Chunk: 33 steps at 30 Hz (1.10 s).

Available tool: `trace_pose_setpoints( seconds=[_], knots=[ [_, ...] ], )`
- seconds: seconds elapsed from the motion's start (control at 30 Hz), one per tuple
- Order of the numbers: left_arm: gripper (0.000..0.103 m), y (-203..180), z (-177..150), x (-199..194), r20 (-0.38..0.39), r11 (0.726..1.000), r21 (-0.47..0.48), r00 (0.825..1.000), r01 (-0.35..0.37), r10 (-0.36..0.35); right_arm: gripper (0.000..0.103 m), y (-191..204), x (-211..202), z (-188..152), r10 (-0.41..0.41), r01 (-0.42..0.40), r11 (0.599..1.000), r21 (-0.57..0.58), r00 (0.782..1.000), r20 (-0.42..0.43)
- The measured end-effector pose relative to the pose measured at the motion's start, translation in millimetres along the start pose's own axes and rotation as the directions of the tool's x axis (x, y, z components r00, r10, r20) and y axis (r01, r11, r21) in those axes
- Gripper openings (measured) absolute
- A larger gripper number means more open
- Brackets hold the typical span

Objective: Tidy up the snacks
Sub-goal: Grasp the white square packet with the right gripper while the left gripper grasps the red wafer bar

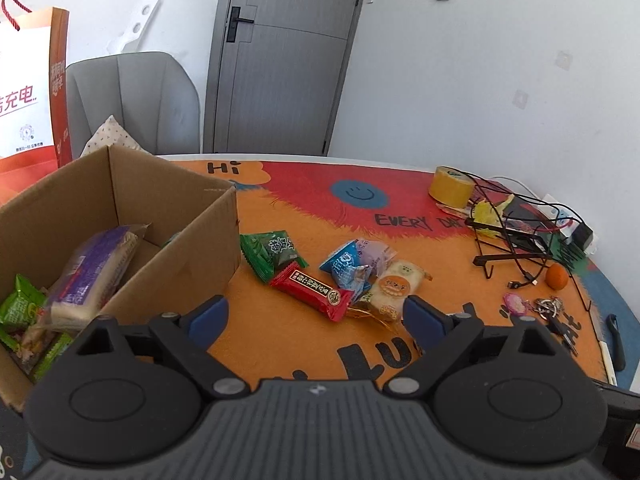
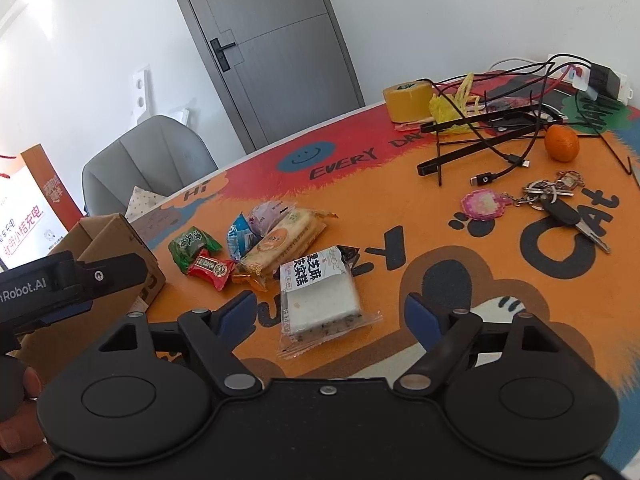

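Observation:
A cardboard box [image 1: 176,216] at the left holds a purple cracker pack [image 1: 94,276] and green snack packs [image 1: 18,308]. Loose snacks lie on the orange mat: a green pack [image 1: 272,254], a red candy [image 1: 312,290], a blue pack [image 1: 344,266] and a beige cracker pack [image 1: 394,288]. My left gripper [image 1: 316,320] is open and empty, just short of the pile. In the right wrist view a white sesame cake pack [image 2: 320,296] lies between the open fingers of my right gripper [image 2: 332,312], on the mat. The pile [image 2: 256,244] lies beyond it.
A yellow tape roll [image 2: 408,96], black wire stand with cables [image 2: 488,128], an orange [image 2: 562,142] and keys [image 2: 552,200] sit at the right. A grey chair [image 1: 136,96] and a paper bag [image 1: 28,92] stand behind the box. The box [image 2: 108,248] is left of my right gripper.

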State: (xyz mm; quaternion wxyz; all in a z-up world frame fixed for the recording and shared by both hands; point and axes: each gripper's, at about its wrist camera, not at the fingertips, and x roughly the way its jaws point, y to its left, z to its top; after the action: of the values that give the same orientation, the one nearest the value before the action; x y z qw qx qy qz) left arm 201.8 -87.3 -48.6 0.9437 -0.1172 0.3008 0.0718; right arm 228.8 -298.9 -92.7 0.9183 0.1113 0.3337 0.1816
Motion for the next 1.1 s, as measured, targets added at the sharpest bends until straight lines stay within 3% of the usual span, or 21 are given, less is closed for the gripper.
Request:
trace_pose_setpoints(
  seconds=[0.07,0.13,0.23,0.4,0.53,0.8,1.0,1.1],
  knots=[
    [0.084,-0.1,0.2,6.6,-0.004,1.000,-0.010,1.000,-0.005,0.005,0.081,1.4,6.1,0.7,0.004,-0.004,1.000,-0.006,1.000,-0.009],
    [0.071,-0.4,0.7,14.2,-0.014,1.000,-0.026,1.000,-0.014,0.014,0.081,2.1,12.4,1.3,0.003,-0.003,1.000,-0.010,1.000,-0.016],
    [0.062,-2.0,1.0,25.2,-0.028,0.999,-0.043,0.999,-0.022,0.021,0.076,2.1,22.4,2.3,0.004,-0.004,1.000,-0.002,1.000,-0.030],
    [0.060,-4.7,1.6,41.7,-0.039,0.998,-0.045,0.998,-0.049,0.047,0.065,2.8,35.8,2.7,-0.002,0.002,1.000,-0.009,0.999,-0.049],
    [0.060,-8.0,2.0,54.5,-0.053,0.997,-0.043,0.997,-0.063,0.061,0.050,1.3,39.9,3.8,-0.009,0.008,1.000,-0.026,0.999,-0.036],
    [0.060,-10.4,10.7,76.8,-0.055,0.994,-0.040,0.994,-0.101,0.099,0.048,-23.1,43.4,14.6,-0.029,0.029,0.998,0.053,1.000,-0.010],
    [0.060,-16.7,13.6,96.2,-0.048,0.981,0.002,0.980,-0.192,0.192,0.048,-36.2,43.3,18.1,-0.035,0.035,0.996,0.081,0.999,-0.001],
    [0.060,-17.2,11.1,104.1,-0.075,0.979,0.016,0.976,-0.202,0.203,0.048,-36.9,43.3,18.8,-0.036,0.036,0.996,0.084,0.999,-0.005]
  ],
)
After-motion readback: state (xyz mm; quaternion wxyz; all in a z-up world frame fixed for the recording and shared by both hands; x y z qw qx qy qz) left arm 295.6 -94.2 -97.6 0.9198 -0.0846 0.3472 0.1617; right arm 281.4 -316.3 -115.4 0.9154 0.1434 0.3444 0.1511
